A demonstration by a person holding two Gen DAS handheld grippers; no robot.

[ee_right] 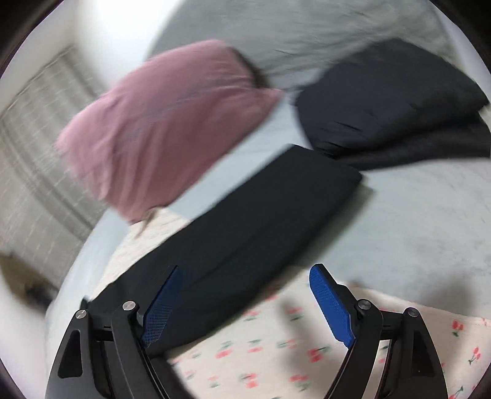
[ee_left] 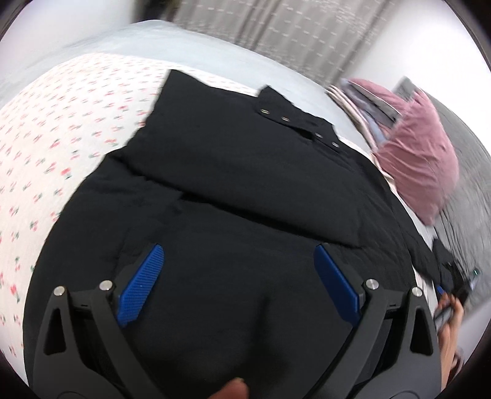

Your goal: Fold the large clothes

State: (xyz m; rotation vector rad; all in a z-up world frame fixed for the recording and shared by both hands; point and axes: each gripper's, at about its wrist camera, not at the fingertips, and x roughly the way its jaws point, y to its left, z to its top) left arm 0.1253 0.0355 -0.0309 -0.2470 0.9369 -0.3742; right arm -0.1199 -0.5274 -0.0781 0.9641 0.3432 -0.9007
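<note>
A large black padded coat lies partly folded on the bed, with metal snaps along its far edge. My left gripper hovers over its near part, jaws wide apart, nothing pinched between the blue pads. In the right wrist view the coat's folded black edge runs diagonally across a cherry-print cover. My right gripper stands open above that edge, its blue pads apart and holding nothing.
A pink pillow and a dark grey pillow lie at the head of the bed on a pale sheet. Grey curtains hang behind. A hand shows at the right edge of the left wrist view.
</note>
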